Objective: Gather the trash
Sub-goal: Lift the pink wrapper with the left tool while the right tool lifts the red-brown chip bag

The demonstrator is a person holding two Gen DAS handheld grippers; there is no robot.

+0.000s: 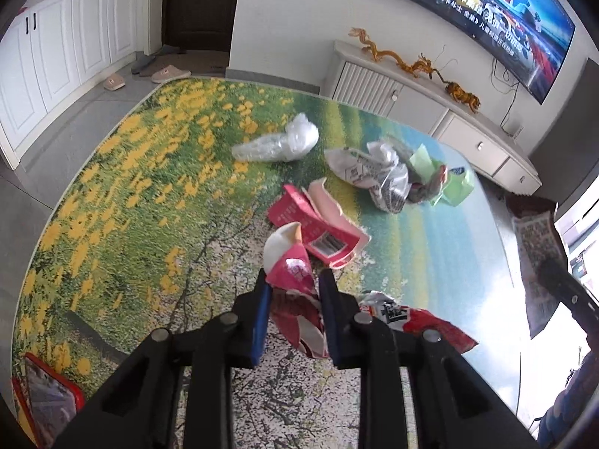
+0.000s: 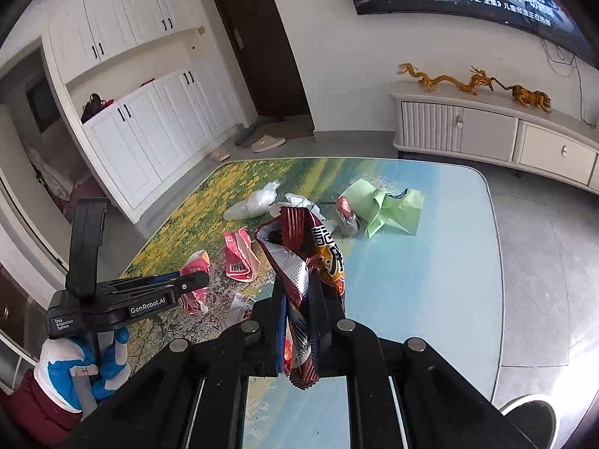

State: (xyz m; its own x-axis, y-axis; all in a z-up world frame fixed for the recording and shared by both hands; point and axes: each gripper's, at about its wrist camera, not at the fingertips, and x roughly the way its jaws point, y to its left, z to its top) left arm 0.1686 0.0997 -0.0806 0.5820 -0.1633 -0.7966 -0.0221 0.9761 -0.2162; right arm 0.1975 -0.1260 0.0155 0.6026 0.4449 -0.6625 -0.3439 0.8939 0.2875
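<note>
Pinching a torn pink carton piece [image 1: 292, 273], your left gripper [image 1: 294, 288] has its jaws closed on the crumpled card, which bulges out ahead of the blue pads [image 1: 262, 318]; gripping it low keeps the loose flaps from slipping free. Your right gripper [image 2: 299, 299] is likewise clamped, its jaws squeezed onto a red and yellow snack wrapper [image 2: 307, 254] that stands up between them with its silver lining showing. You hold both pieces clear of the table [image 2: 430, 280], which suggests each is ready to be carried off, though no bin shows in either view.

Just beyond the left jaws, the larger pink carton [image 1: 318, 224] lies flattened with its barcode up, and a red and white wrapper [image 1: 408, 318] sits beside the right finger. Farther out rest a crushed clear plastic bottle [image 1: 277, 142], a crumpled white printed bag [image 1: 374, 176] and folded green paper [image 1: 449, 183], all well apart from your grippers and waiting on the flower-printed tabletop. Your gloved left hand [image 2: 86, 366] shows in the right wrist view, gripping the tool's handle.
</note>
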